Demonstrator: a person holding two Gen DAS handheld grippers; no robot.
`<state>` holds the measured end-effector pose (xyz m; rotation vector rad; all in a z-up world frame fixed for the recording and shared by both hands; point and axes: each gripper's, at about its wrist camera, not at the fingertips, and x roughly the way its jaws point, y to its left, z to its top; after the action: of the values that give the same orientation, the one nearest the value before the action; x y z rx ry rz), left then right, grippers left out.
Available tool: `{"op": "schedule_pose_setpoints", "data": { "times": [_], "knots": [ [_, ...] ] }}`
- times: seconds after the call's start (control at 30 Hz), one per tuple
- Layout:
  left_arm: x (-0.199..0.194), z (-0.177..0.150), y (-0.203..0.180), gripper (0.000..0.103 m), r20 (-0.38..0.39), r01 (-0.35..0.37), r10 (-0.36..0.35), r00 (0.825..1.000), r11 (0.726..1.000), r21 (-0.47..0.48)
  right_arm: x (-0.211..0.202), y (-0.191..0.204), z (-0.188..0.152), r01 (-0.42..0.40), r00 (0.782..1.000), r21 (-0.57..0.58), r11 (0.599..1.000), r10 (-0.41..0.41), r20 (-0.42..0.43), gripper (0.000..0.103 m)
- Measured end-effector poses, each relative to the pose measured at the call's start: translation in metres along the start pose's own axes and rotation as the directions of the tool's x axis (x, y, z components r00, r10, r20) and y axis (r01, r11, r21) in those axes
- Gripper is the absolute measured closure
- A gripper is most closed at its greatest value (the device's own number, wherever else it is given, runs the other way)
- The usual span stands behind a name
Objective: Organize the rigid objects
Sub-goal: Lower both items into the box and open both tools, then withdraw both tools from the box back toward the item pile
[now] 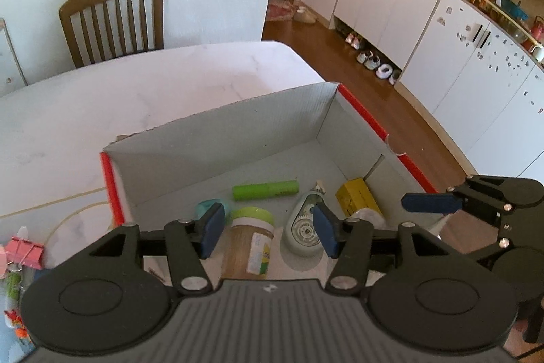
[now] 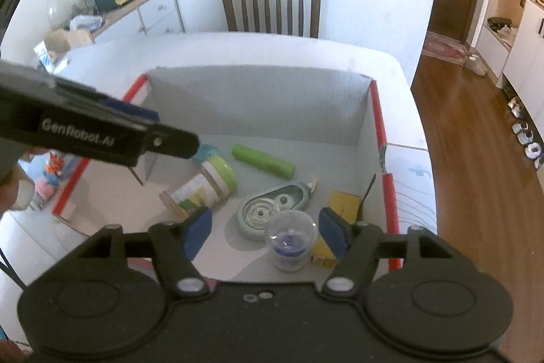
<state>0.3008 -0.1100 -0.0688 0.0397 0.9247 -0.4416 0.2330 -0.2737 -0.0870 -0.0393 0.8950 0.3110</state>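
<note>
the left tongs [image 1: 267, 228] stand apart with nothing pressed between the blue pads [image 1: 212, 228]; they hang over the near part of the box [image 1: 238, 125], and a jar with a light green lid [image 1: 251, 240] lies on its side below the gap, not touched. the right tongs [image 2: 265, 232] stand wide too and hold nothing; below them, inside the box, a small clear plastic cup [image 2: 290, 242] stands upright, free of both pads [image 2: 197, 230].

the box is an open white cardboard one with red outer edges, and it lies at the right edge of the tabletop [image 1: 119, 97], close to the far right corner. on its floor, beside the jar toward the right wall, lies a pale green correction tape dispenser [image 1: 304, 223], and touching or just beside the cup is a yellow small carton [image 2: 343, 203] near the right wall. a bright green cylinder [image 1: 265, 190] lies on its side further in, toward the middle of the box floor. a pale teal round thing [image 1: 205, 206] shows partly behind the left pad; i cannot tell what it is.

outside the box, near the left wall of it, a pink binder clip [image 1: 27, 252] lies on the tabletop with some small colourful things that are too blurred to name. a wooden chair [image 1: 114, 19] stands behind the far edge of the tabletop.
</note>
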Motion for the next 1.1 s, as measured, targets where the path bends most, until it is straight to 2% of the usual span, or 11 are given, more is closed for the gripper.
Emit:
{"op": "schedule_pose_setpoints", "data": {
  "times": [0.1, 0.33, 0.43, 0.7, 0.9, 1.1],
  "knots": [
    [-0.014, -0.007, 0.001, 0.034, 0.026, 0.008, -0.008, 1.000, 1.000, -0.003, -0.009, 0.004, 0.000, -0.002, 1.000, 0.019, 1.000, 0.002, 0.022, 0.027],
    [-0.045, -0.022, 0.009, 0.034, 0.074, 0.018, -0.018, 0.997, 1.000, 0.005, -0.023, 0.016, -0.001, 0.006, 0.998, 0.042, 0.999, -0.008, 0.057, 0.020],
    [-0.058, -0.028, 0.013, 0.026, 0.092, 0.013, -0.013, 0.996, 1.000, 0.005, -0.029, 0.025, -0.001, 0.011, 0.997, 0.043, 0.999, -0.014, 0.078, 0.016],
    [-0.085, -0.046, 0.038, 0.021, 0.116, 0.018, -0.014, 0.993, 0.999, -0.037, -0.043, 0.053, -0.003, 0.002, 0.992, 0.062, 0.998, -0.010, 0.129, 0.002],
    [-0.101, -0.058, 0.064, 0.020, 0.141, 0.030, -0.022, 0.990, 0.998, -0.053, -0.044, 0.085, -0.005, -0.009, 0.990, 0.083, 0.996, -0.003, 0.142, 0.000],
    [-0.118, -0.069, 0.097, 0.011, 0.176, 0.047, -0.035, 0.984, 0.997, -0.064, -0.041, 0.122, -0.005, -0.024, 0.986, 0.100, 0.995, 0.007, 0.164, 0.000]
  ]
}}
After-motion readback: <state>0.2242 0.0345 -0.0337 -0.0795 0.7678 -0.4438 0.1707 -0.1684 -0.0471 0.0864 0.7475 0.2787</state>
